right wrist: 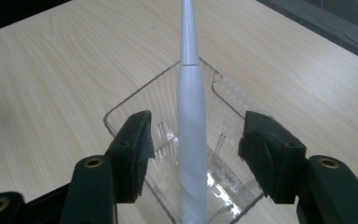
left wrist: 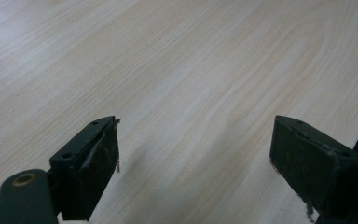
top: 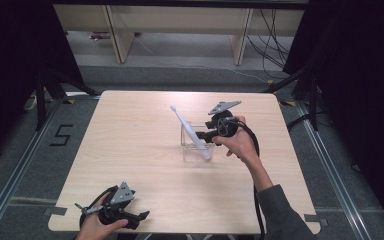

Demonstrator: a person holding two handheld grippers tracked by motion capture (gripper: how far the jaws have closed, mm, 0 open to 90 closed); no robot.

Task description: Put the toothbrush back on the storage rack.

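White toothbrush (top: pixel 190 133) leaned in clear box (top: pixel 186 141) mid-table (top: pixel 130 140), head pointed up and far-left, right gripper (right wrist: pixel 193 158) jaws spread either side of handle without touching, left gripper (left wrist: pixel 193 163) spread over bare near-left corner.

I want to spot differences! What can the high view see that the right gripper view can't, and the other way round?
High view alone: the left gripper open near the table's front edge, the person's hands, the grey floor. Right gripper view alone: the ridged bottom inside the clear plastic square box, up close. Both: the white electric toothbrush leaning in that box on the light wooden table, with the right gripper open around it, not touching.
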